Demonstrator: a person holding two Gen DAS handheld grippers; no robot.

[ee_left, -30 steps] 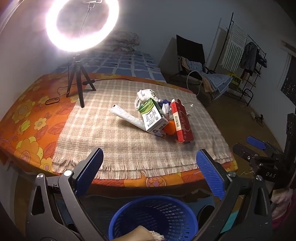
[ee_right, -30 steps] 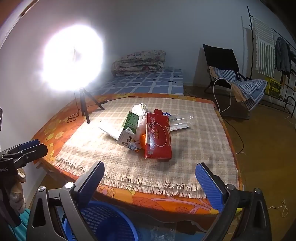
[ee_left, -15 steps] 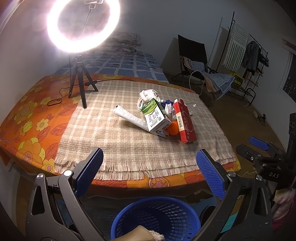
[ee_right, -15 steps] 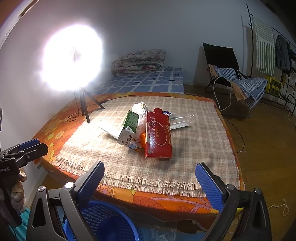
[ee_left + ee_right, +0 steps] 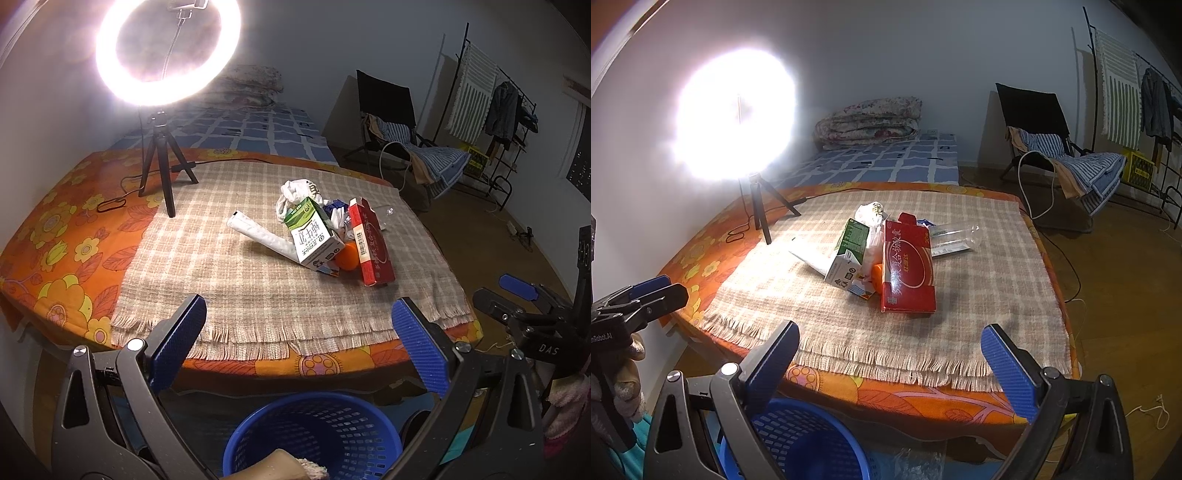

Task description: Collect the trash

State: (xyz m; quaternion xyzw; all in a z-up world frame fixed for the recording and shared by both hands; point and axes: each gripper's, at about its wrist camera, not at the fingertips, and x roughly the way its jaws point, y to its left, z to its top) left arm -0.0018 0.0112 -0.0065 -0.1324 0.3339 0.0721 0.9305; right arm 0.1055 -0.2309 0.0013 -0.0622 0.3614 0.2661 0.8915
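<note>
At twelve o'clock, trash [image 5: 325, 236] is heaped for collection; left gripper [image 5: 295, 347] and right gripper [image 5: 890, 354] are held spread, empty, ready.

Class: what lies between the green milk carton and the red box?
An orange sits between the milk carton and red box, clearest in the left wrist view.
</note>
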